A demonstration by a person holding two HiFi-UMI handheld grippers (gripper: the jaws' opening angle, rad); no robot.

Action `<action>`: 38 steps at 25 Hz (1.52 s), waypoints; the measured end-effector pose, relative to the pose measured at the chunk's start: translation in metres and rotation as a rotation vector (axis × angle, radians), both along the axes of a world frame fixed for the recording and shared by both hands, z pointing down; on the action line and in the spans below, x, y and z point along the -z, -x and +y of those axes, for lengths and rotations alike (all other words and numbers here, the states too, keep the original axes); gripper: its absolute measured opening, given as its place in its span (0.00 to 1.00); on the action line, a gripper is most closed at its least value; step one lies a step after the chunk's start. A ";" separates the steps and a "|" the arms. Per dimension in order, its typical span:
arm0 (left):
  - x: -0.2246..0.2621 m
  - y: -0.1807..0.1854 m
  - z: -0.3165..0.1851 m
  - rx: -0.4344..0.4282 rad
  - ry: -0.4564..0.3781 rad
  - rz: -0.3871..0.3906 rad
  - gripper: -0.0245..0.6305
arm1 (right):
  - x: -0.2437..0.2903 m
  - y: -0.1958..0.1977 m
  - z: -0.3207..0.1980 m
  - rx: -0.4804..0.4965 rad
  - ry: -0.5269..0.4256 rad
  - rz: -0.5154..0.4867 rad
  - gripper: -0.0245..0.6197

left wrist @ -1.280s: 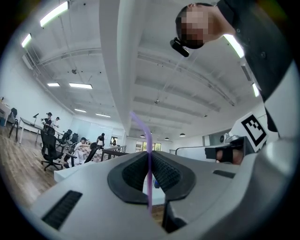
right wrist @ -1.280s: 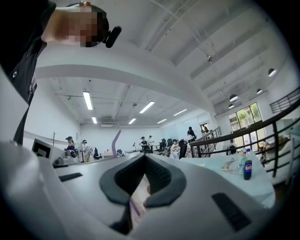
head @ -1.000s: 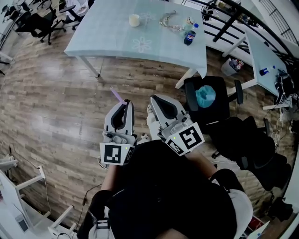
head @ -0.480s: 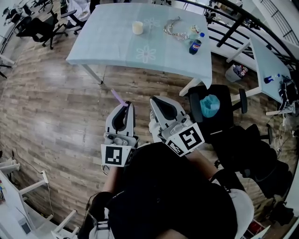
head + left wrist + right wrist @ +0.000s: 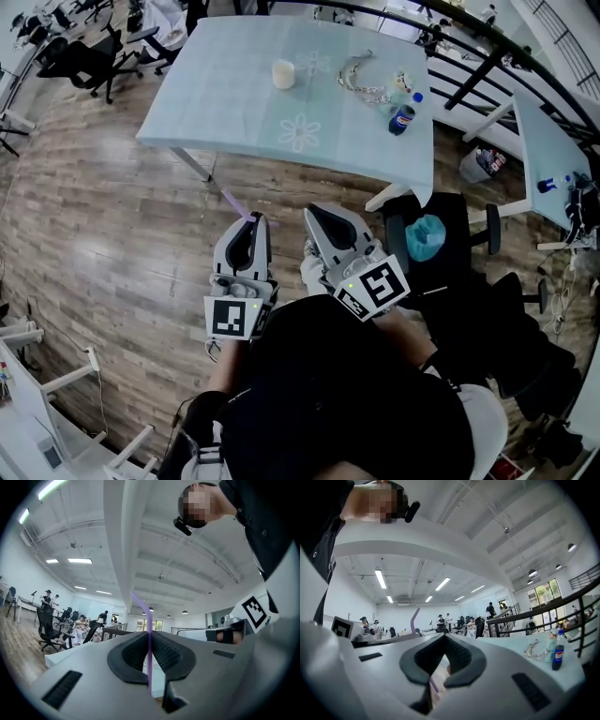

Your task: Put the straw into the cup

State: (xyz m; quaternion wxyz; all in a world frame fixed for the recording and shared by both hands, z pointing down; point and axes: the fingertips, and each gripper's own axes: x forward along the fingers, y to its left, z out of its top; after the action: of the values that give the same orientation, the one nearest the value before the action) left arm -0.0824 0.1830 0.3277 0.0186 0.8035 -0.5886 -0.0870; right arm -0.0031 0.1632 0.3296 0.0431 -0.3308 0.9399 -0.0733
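A thin purple straw [image 5: 234,202] sticks up and to the left out of my left gripper [image 5: 253,217], which is shut on it. In the left gripper view the straw [image 5: 149,641] runs upright between the closed black pads. A small cream cup [image 5: 283,73] stands on the pale blue table [image 5: 225,103], well ahead of both grippers. My right gripper [image 5: 315,212] hovers beside the left one over the wooden floor, its jaws together with nothing in them. The right gripper view shows the straw [image 5: 414,616] at the left.
A silvery chain [image 5: 361,77] and a cola bottle [image 5: 403,119] lie on the table's right part. A black office chair [image 5: 441,202] holding a teal thing stands right of my grippers. A table leg [image 5: 192,161] is ahead on the left. Black railings run behind the table.
The table and cup have slid lower and nearer in the head view as both grippers travel toward them. The straw stays clamped in the left gripper.
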 end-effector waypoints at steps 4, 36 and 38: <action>-0.001 0.002 -0.031 0.023 0.013 -0.006 0.08 | 0.002 0.000 -0.035 0.004 0.004 -0.007 0.05; 0.004 0.009 -0.211 0.034 -0.032 -0.015 0.08 | 0.006 -0.001 -0.212 -0.019 -0.023 0.003 0.05; 0.004 0.011 -0.226 0.019 -0.021 -0.009 0.08 | 0.004 0.001 -0.222 -0.038 -0.026 0.004 0.05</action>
State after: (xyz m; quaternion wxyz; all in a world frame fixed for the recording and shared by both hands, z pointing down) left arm -0.0938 -0.0429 0.3242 0.0067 0.7985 -0.5953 -0.0895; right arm -0.0038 -0.0584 0.3256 0.0467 -0.3481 0.9344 -0.0596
